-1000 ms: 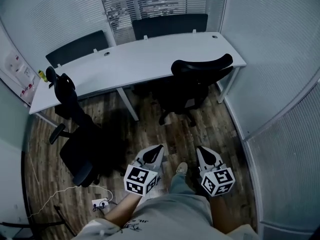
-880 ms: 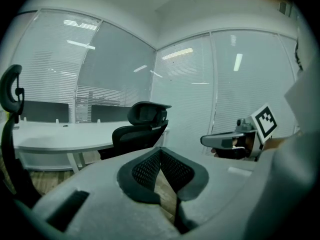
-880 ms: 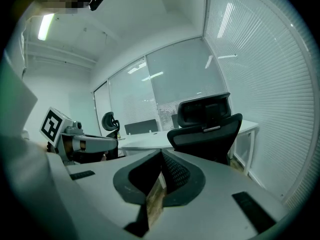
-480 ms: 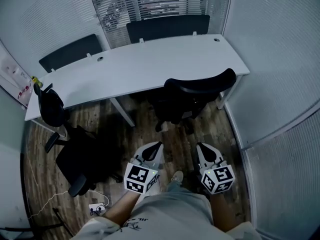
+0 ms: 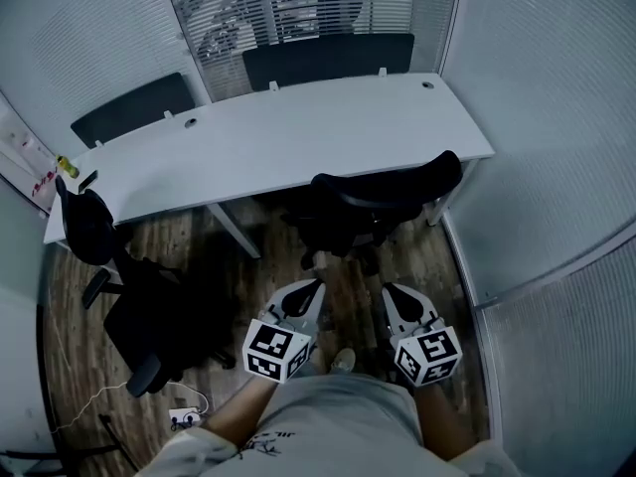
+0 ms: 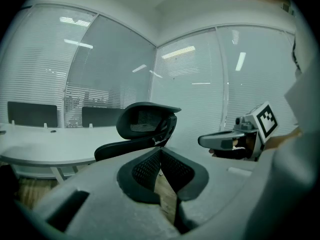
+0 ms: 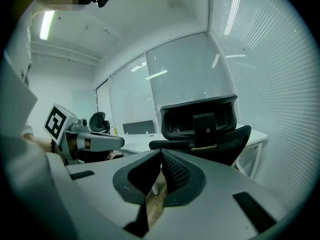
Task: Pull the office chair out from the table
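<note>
Black mesh office chair stands tucked under the near edge of the white table, toward its right end, with its back to the person. The left gripper and right gripper hang near it, apart from it, both clenched shut on nothing. A second black chair stands at the left, with a table leg between the two chairs. A power strip lies on the wood floor, near left.

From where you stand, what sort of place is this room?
Probably a small office or meeting room: a long white table, a black office chair at it, and glass partition walls with blinds.
</note>
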Motion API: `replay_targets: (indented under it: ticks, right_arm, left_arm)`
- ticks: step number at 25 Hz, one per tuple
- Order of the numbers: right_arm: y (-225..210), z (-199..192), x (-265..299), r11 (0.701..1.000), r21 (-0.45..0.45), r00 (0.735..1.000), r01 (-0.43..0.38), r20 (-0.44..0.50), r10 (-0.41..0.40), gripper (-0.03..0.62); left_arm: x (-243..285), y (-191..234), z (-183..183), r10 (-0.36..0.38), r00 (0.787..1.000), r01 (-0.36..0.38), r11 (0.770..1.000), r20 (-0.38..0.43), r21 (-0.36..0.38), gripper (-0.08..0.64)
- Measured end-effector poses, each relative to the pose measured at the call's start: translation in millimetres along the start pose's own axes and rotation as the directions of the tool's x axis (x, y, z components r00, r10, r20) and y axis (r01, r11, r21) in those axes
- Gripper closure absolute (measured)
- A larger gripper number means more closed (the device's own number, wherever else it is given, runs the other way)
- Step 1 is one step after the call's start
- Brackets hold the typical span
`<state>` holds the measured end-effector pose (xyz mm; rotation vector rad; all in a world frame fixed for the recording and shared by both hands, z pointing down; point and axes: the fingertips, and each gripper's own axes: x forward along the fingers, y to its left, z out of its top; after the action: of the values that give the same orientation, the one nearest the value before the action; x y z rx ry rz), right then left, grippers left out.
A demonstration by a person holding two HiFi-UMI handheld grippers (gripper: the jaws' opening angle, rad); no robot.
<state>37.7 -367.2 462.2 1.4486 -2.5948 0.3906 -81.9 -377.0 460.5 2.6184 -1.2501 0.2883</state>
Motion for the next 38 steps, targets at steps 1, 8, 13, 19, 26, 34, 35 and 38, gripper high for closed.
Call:
replay_targets:
  ticks: [1, 8, 13, 19, 26, 34, 35, 38]
  right_arm:
    - [-2.3, 1.8, 0.1, 1.000, 0.004, 1.000, 0.002, 0.005, -0.002, 0.583]
    - [-18.1, 1.7, 6.5, 0.999, 0.026, 1.000, 0.019, 0.008, -0.019, 0.583]
    - [-29.1, 7.0, 11.4, 0.999, 0.029, 0.999, 0.045, 0.013, -0.046, 0.583]
    - [-57.0, 18.5, 22.5, 0.992, 0.045, 0.992, 0.118, 0.035, -0.120, 0.581]
    - [-86.4, 33.1, 43.9, 0.981, 0.061, 0.981, 0.186, 0.052, -0.189, 0.526]
    - [-111.6, 46.1, 72.3, 0.970, 0.079, 0.970, 0.230, 0.061, -0.235, 0.385]
    - [-113.5, 47.2, 75.5, 0.970, 0.078, 0.970, 0.229, 0.062, -0.234, 0.375]
    - [-115.5, 49.6, 84.9, 0.973, 0.064, 0.973, 0.220, 0.057, -0.223, 0.349]
  left_arm:
    - [1.4, 0.2, -0.4, 0.000, 1.000, 0.000, 1.000, -0.004, -0.004, 0.549]
    - [8.1, 10.1, -3.0, 0.021, 0.999, -0.021, 1.000, -0.027, -0.007, 0.549]
    - [17.7, 21.7, -0.1, 0.022, 0.999, -0.022, 1.000, -0.031, -0.007, 0.548]
    - [37.5, 45.1, 14.3, 0.024, 1.000, -0.024, 1.000, -0.020, 0.004, 0.548]
    - [61.2, 72.9, 36.7, 0.010, 1.000, -0.010, 1.000, 0.014, 0.019, 0.544]
    - [100.5, 110.1, 50.7, 0.012, 1.000, -0.011, 0.999, -0.021, 0.041, 0.419]
    - [105.6, 114.6, 51.4, 0.012, 1.000, -0.010, 0.999, -0.028, 0.045, 0.400]
    - [119.9, 125.3, 52.6, 0.003, 0.999, -0.001, 0.999, -0.050, 0.053, 0.331]
